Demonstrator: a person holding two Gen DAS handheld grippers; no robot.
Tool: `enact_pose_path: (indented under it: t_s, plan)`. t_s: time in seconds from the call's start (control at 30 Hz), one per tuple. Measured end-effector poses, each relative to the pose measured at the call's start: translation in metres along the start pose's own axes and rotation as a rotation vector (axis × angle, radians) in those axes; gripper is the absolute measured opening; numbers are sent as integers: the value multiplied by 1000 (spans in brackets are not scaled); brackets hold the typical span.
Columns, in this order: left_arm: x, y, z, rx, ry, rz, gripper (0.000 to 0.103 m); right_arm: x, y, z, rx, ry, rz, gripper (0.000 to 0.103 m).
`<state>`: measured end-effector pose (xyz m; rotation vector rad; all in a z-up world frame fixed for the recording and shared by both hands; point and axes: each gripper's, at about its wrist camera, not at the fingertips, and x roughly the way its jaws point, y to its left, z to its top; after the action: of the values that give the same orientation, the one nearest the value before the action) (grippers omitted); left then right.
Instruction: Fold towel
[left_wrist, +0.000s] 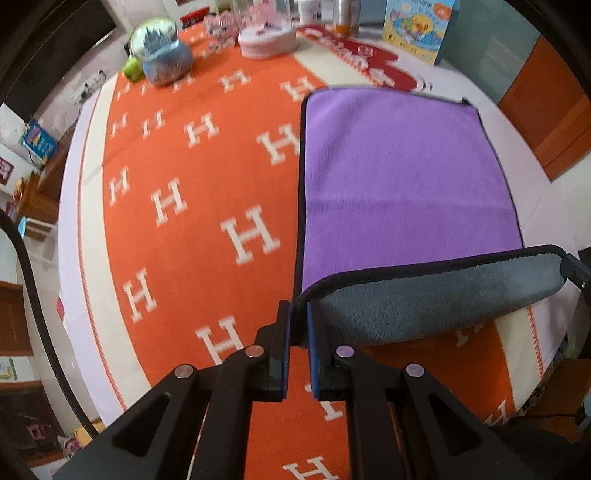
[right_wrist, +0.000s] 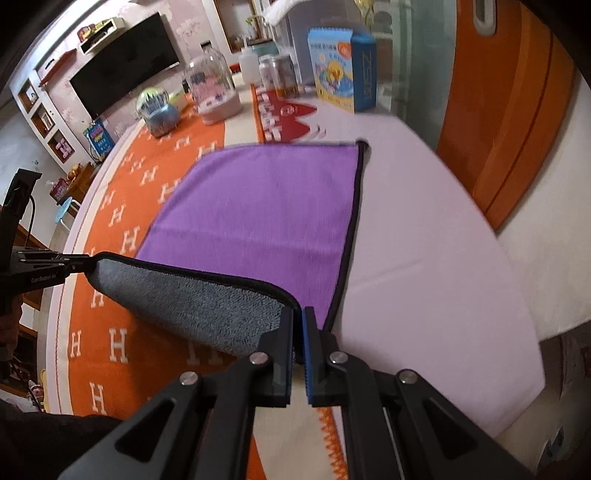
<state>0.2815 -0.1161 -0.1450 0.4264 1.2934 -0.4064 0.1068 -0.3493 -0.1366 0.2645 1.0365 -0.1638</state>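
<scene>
A purple towel (left_wrist: 402, 177) with a grey underside and black trim lies on the table; it also shows in the right wrist view (right_wrist: 266, 206). Its near edge is lifted off the table, grey side (left_wrist: 436, 295) facing me. My left gripper (left_wrist: 298, 314) is shut on the near left corner. My right gripper (right_wrist: 298, 317) is shut on the near right corner and shows at the right edge of the left wrist view (left_wrist: 570, 269). The left gripper shows at the left of the right wrist view (right_wrist: 79, 264). The far edge lies flat.
An orange tablecloth (left_wrist: 192, 221) with white H letters covers the table. At the far end stand a snow globe (left_wrist: 162, 51), a glass dome (right_wrist: 214, 85), jars (right_wrist: 280, 74) and a picture box (right_wrist: 340, 70). An orange door (right_wrist: 517, 110) is on the right.
</scene>
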Motion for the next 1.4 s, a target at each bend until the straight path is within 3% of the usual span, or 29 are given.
enact_pose_path:
  t_s: [0.5, 0.83, 0.97, 1.27, 1.4]
  plan:
    - [-44, 1, 80, 30, -226, 61, 6, -29, -5, 80, -78, -227, -46, 4]
    - [-22, -2, 123, -94, -389, 30, 6, -3, -14, 111, -92, -354, -139, 4]
    - [1, 4, 138, -167, -395, -43, 6, 17, -17, 114, -111, -385, -187, 4]
    - [47, 4, 156, -235, -405, -53, 8, 61, -25, 117, -135, -459, -198, 4]
    - [63, 6, 161, -257, -370, -42, 8, 82, -29, 121, -134, -433, -184, 6]
